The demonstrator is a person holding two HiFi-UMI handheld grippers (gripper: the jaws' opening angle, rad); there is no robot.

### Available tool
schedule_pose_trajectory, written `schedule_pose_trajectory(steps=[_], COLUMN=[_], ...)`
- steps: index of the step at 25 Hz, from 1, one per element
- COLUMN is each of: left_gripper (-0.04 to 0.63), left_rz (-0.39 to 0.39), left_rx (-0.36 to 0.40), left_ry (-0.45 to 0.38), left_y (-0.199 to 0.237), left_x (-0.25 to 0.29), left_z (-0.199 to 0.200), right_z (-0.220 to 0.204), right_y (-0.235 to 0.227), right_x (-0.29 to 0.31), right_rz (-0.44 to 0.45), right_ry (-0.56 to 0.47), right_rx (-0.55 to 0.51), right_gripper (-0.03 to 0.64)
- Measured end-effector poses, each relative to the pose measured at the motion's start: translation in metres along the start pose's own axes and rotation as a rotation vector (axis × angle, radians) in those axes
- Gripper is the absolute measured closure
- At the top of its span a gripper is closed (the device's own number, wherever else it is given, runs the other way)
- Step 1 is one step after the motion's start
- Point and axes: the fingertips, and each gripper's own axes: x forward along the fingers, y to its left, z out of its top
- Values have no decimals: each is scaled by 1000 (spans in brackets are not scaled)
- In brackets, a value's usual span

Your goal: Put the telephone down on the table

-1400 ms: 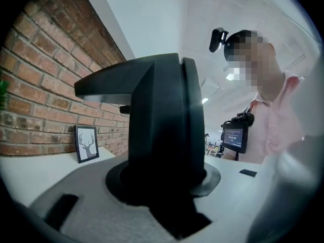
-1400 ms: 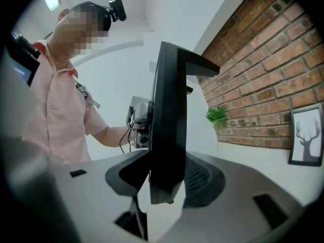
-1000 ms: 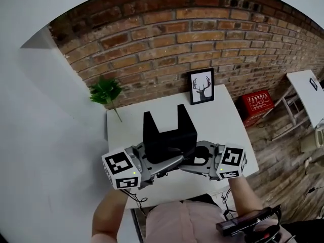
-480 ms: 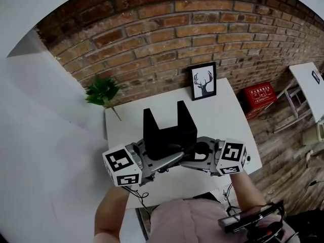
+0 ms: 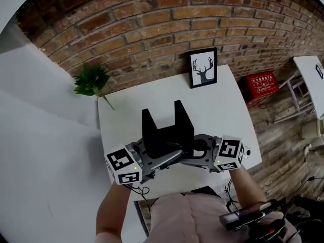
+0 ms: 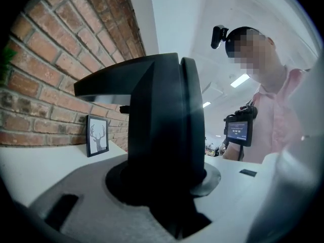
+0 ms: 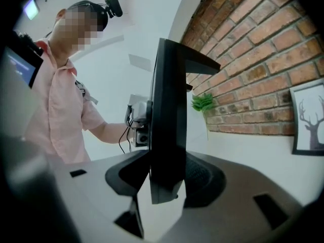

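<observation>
The telephone is a black angular body with two upright prongs, held over the white table near its front edge. My left gripper comes in from the left and is shut on its lower side; the black body fills the gap between the grey jaws of my left gripper. My right gripper is shut on the opposite side. In the right gripper view the telephone shows edge-on between the jaws of my right gripper. Whether its base touches the table I cannot tell.
A framed deer picture leans on the brick wall at the table's back. A green plant stands at the back left corner. A red box and another white table are on the right, over a wooden floor.
Both grippers have sunk toward the table with the telephone still gripped between them. The grip itself looks unchanged.
</observation>
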Motion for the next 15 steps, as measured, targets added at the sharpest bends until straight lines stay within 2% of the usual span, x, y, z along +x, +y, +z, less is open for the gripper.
schedule_pose_trajectory(steps=[15], left_gripper=[431], left_rz=[-6], left_rx=[-211], left_ry=[25], left_y=[41], left_x=[6], left_z=[-97], right_z=[-93], right_y=[-22], right_x=[18], right_rz=[19], right_ry=[76], right_rx=[179], right_gripper=[417])
